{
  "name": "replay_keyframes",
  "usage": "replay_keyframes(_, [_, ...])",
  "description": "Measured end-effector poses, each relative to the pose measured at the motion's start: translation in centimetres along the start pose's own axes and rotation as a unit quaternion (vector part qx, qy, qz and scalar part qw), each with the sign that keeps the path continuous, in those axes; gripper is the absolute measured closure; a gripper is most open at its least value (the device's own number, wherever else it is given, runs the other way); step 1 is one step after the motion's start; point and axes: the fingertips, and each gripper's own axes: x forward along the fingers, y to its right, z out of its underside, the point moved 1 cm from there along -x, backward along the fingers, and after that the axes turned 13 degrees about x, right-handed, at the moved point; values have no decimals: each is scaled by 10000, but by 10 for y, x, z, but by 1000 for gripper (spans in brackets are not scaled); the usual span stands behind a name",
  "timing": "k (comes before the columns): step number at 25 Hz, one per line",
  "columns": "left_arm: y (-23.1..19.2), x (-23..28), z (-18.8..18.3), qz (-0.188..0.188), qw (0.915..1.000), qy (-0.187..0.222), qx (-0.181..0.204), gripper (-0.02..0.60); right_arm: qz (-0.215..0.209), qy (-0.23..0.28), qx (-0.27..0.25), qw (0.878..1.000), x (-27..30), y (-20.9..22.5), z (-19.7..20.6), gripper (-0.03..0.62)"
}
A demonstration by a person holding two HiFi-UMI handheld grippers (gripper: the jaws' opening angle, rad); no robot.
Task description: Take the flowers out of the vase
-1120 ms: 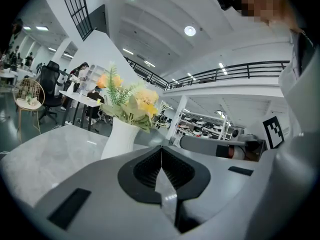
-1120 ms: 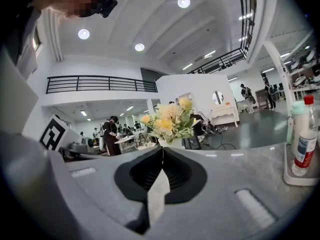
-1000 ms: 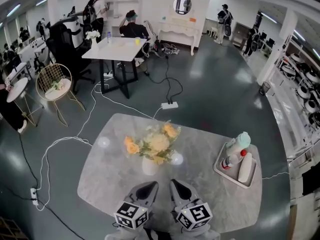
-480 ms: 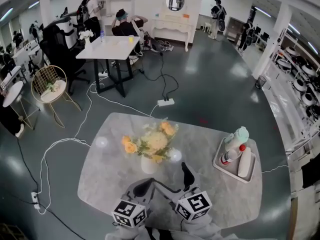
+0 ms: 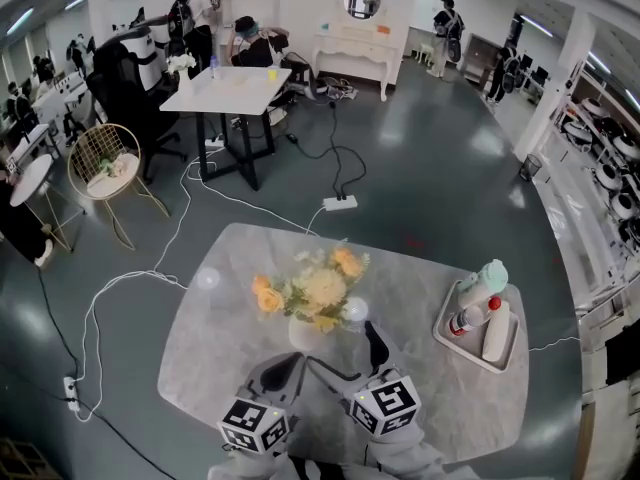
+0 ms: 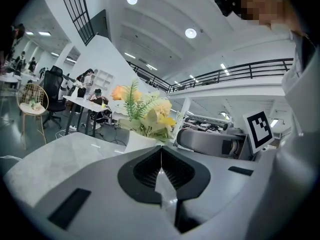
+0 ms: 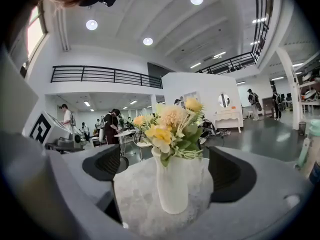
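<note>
The flowers [image 7: 170, 126], yellow, orange and cream with green leaves, are still seated in the white vase [image 7: 172, 189]. The vase is stood upright near the middle of the grey marbled worktop [image 5: 420, 288]. The right claw [image 5: 342, 350] is held low over the near part of the worktop and is released. Its jaws have just been opening and are now spread wide. In the right gripper view the vase is framed in the gap just ahead of them, and it is touched by neither pad. The left claw [image 6: 161, 159] is kept beside it, clenched, with nothing caught between its jaws. At the worktop's right edge, a tray [image 5: 437, 330] loaded with bottles [image 5: 483, 280] is seen, well apart from the vase.
</note>
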Motion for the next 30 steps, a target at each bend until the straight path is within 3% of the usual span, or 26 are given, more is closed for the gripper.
replay_keyframes(23, [-30, 12, 28, -161, 9995, -126, -249, 578, 17, -49, -309, 9995, 54, 14, 10, 45])
replay_keyframes(30, [-35, 17, 28, -139, 9997, -119, -142, 578, -4, 166, -503, 9986, 60, 8, 1, 46])
